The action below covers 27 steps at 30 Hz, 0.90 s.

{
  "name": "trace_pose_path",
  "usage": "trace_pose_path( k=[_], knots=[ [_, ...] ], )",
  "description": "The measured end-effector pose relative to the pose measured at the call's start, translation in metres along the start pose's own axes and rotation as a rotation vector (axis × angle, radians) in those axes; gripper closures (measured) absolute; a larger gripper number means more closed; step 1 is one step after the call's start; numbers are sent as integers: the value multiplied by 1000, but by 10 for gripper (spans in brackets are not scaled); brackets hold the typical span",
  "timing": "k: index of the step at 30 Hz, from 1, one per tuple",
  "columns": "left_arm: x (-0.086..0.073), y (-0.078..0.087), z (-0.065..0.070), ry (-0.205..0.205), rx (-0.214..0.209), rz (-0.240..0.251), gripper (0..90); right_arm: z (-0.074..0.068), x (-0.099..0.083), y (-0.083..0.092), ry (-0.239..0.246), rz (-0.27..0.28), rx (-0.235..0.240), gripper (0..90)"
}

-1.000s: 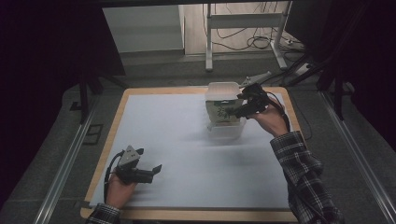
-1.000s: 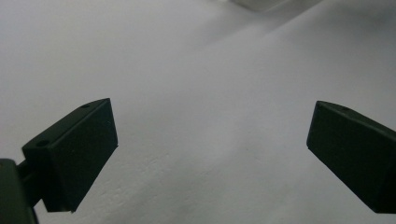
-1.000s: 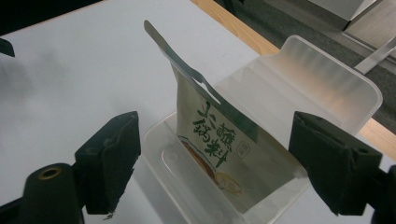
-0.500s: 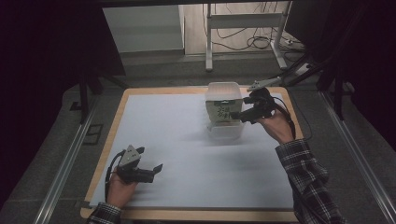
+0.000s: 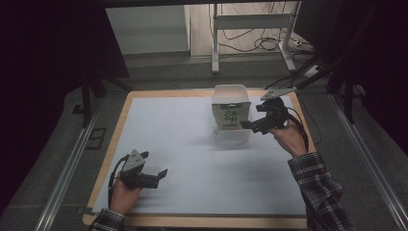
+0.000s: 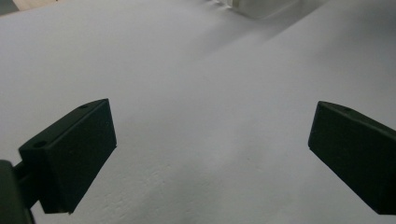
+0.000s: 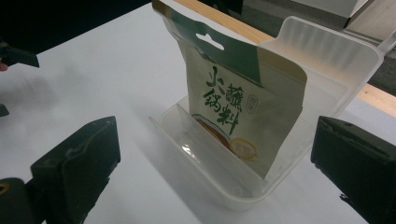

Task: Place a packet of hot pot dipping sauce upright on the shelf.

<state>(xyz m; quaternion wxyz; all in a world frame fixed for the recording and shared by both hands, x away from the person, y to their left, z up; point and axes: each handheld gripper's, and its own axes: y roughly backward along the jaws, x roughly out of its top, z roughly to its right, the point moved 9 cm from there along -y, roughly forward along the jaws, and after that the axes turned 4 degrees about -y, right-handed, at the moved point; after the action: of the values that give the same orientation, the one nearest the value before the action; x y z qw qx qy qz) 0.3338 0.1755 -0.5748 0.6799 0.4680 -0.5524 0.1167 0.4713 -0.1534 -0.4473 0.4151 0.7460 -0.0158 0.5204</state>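
Note:
A cream and green snack pouch [image 5: 231,116] [image 7: 233,102] with dark lettering stands upright in a translucent plastic bin [image 5: 231,91] [image 7: 327,60] at the back right of the white mat [image 5: 192,144]. My right gripper [image 5: 246,125] [image 7: 218,135] sits just to the right of the bin and points at it. It is open: its jaws have just been opening, and the pouch stands free ahead of them, untouched. My left gripper [image 5: 161,174] [image 6: 212,140] rests low over the mat at the front left, open, with bare mat between its jaws.
The mat lies on a wooden board [image 5: 115,125] whose edge shows around it. Metal rails [image 5: 67,163] run along both sides. Beyond the far edge stand a frame's legs [image 5: 215,43] and floor cables [image 5: 250,41]. Dark surroundings flank the table.
The right gripper has drawn back to the right, out of the bin, and its jaws have opened off the pouch, which stays standing there. The left gripper has not moved.

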Motion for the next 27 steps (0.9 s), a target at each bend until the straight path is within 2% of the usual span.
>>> trace_pose_path(
  k=[10,18,27],
  knots=[
    [-1,0,0,3,1,-12,10,-3,-11,5,-14,0,-7,1],
    [-1,-1,0,0,2,-17,10,-9,-18,12,-11,10,-7,1],
    [-1,0,0,3,3,-18,10,-16,-26,21,2,23,-29,0]
  ],
)
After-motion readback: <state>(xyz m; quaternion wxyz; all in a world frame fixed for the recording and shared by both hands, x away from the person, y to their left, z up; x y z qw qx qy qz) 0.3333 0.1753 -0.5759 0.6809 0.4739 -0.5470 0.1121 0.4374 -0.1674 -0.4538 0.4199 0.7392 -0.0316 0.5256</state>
